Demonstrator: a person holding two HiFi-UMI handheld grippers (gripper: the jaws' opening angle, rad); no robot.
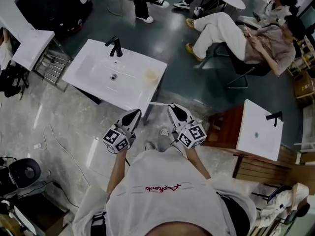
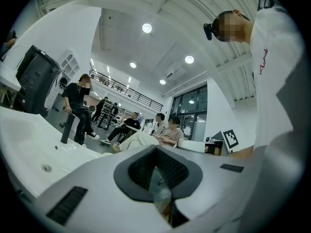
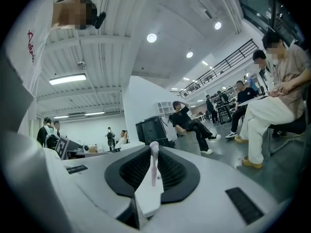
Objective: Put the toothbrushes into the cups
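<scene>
A white sink top [image 1: 93,68] with a black faucet [image 1: 114,46] stands in front of me. On its right side sits a pale translucent cup [image 1: 151,75]. Both grippers are held level just short of the sink's near edge. My right gripper [image 1: 174,109] [image 3: 153,152] is shut on a white and pink toothbrush [image 3: 154,165], which stands upright between the pads. My left gripper [image 1: 133,114] [image 2: 156,154] has its pads closed on what looks like a clear toothbrush [image 2: 162,191]. I cannot make out either brush in the head view.
A second white sink top [image 1: 258,129] rests on a wooden stand at the right. A metal rack [image 1: 49,63] stands left of the sink, and a black stool [image 1: 24,171] and floor cables lie at the lower left. Several people sit beyond the sink.
</scene>
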